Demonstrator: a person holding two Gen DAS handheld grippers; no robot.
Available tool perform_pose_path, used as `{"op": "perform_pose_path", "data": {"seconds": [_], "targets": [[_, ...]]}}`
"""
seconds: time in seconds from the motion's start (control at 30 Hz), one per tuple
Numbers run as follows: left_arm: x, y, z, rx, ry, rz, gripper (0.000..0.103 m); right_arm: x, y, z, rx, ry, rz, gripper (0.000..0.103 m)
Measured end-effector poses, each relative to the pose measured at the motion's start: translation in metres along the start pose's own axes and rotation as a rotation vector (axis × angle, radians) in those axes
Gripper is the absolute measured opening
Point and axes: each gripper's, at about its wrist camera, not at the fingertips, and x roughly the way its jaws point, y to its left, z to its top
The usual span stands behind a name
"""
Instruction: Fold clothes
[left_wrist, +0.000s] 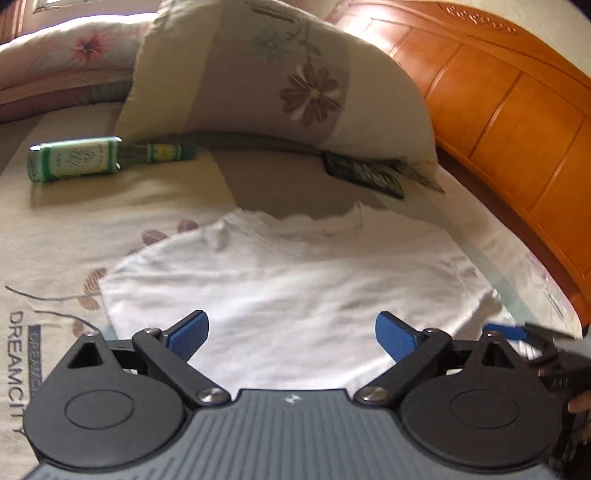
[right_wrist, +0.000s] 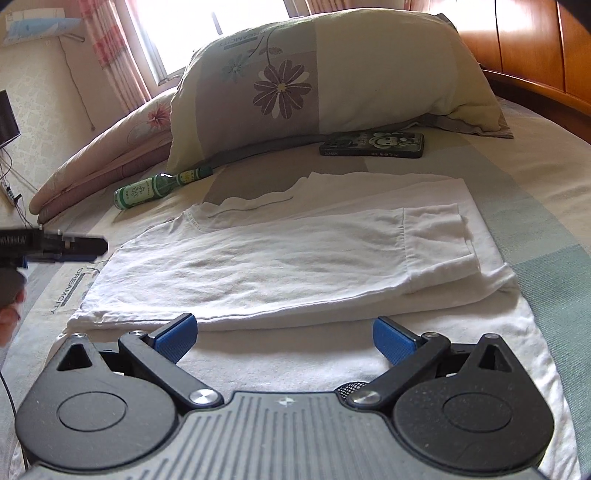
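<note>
A white T-shirt lies on the bed, its sides folded inward with one sleeve lying flat across the top. In the left wrist view the same shirt spreads out ahead of my left gripper, which stands open just above the near hem, holding nothing. My right gripper is open too, hovering over the shirt's near edge, its blue pads empty. The right gripper's tip shows at the right edge of the left wrist view. The left gripper's black body pokes in at the left of the right wrist view.
A big floral pillow leans at the head of the bed. A green glass bottle and a dark phone case lie beyond the shirt. An orange wooden headboard bounds the right side. A folded quilt lies by the window.
</note>
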Motion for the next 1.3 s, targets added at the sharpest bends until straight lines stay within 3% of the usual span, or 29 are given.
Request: {"op": "perform_pose_path", "data": {"seconds": [0.07, 0.17, 0.33, 0.4, 0.57, 0.77, 0.93, 1.07, 1.17, 1.3], "targets": [[0.006, -0.006, -0.019, 0.034, 0.035, 0.016, 0.097, -0.012, -0.004, 0.0, 0.031, -0.008, -0.007, 0.103], [0.003, 0.004, -0.045, 0.006, 0.053, 0.127, 0.096, -0.036, -0.013, -0.008, 0.039, -0.009, -0.013, 0.103], [-0.028, 0.006, -0.046, -0.02, 0.047, 0.161, 0.096, -0.07, -0.029, -0.025, 0.032, 0.013, -0.08, 0.103], [-0.036, 0.0, -0.044, 0.005, 0.012, 0.129, 0.096, -0.078, -0.031, -0.028, 0.043, 0.003, -0.082, 0.103], [-0.015, -0.008, -0.047, 0.042, 0.016, 0.094, 0.096, -0.079, -0.02, -0.027, 0.029, -0.006, -0.054, 0.103], [-0.025, 0.012, -0.068, -0.005, 0.076, 0.2, 0.096, -0.077, -0.012, -0.032, -0.023, 0.002, -0.041, 0.103], [-0.048, 0.012, -0.059, 0.038, -0.018, 0.173, 0.096, -0.066, -0.011, -0.035, 0.004, 0.02, -0.032, 0.103], [-0.028, 0.001, -0.039, 0.113, -0.048, 0.124, 0.096, -0.06, -0.003, -0.039, -0.015, 0.037, -0.027, 0.103], [0.003, 0.009, -0.029, 0.023, -0.025, 0.057, 0.096, -0.058, -0.001, -0.04, -0.026, 0.045, -0.038, 0.103], [0.013, 0.029, -0.037, -0.046, -0.025, 0.095, 0.096, -0.058, -0.004, -0.04, -0.018, 0.046, -0.041, 0.103]]}}
